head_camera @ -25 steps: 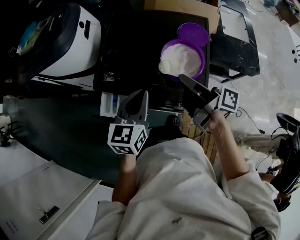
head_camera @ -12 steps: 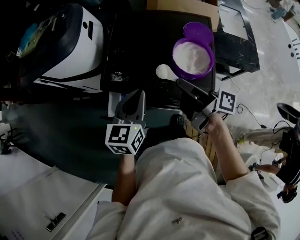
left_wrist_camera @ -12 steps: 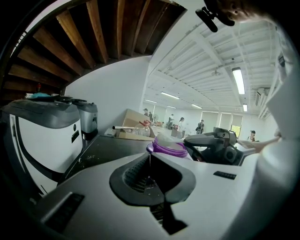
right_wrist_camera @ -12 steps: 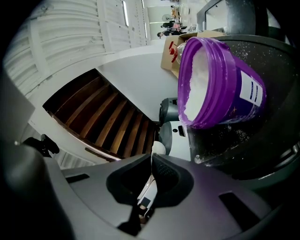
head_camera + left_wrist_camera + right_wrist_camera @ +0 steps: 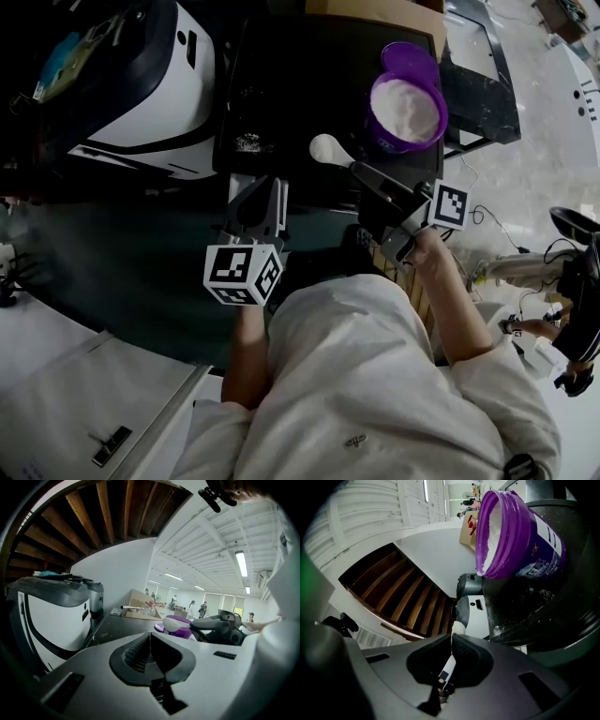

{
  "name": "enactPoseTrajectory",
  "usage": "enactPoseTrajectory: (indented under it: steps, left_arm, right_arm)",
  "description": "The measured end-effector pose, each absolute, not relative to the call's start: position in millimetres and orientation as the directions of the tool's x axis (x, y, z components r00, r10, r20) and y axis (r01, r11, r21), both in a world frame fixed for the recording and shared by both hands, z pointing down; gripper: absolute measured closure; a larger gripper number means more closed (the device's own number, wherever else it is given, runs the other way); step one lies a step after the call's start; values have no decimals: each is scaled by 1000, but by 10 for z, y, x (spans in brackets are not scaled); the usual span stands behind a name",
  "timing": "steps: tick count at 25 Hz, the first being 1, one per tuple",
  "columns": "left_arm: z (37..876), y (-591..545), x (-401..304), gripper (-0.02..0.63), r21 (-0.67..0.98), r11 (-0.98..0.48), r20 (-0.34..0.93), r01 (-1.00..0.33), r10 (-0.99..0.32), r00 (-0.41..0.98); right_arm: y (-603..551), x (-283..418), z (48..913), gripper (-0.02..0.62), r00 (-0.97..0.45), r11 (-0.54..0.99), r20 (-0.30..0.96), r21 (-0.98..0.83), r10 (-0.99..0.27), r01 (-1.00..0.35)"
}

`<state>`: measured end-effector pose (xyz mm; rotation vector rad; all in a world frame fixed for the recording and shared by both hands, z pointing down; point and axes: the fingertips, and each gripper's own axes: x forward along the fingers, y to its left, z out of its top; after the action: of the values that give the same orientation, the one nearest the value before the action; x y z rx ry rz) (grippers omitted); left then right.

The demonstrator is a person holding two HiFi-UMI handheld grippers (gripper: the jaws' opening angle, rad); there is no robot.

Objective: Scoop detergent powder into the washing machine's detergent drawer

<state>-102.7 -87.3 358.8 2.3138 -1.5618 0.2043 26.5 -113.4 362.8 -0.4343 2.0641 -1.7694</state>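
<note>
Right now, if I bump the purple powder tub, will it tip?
Probably not: the purple tub looks squat and nearly full, so likely bottom-heavy. It may slide on the smooth black top; open, it could spill.

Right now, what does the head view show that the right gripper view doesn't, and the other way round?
Only the head view: the left gripper and the person's white top.
Only the right gripper view: the wooden beams overhead, and a close look at the right gripper clamped on the handle of the scoop.
Both: the purple tub of white powder, the scoop's white bowl, and the washing machine.
</note>
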Motion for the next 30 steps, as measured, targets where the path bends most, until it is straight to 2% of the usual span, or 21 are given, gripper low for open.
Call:
enactPoseTrajectory:
  steps: [17,30]
  left_arm:
    - [3756,-677,-1887,586,233,-292,312,-928,-881,356]
    - [3915,-563,-2167,586,264,-345,320,-901,-849,420]
  right_arm:
    - [-757,-510,3966,584,-908,140,-4,-988,-419,-60]
    - [-514,-790,4389,584,-867,89,93,-984,-490,-156]
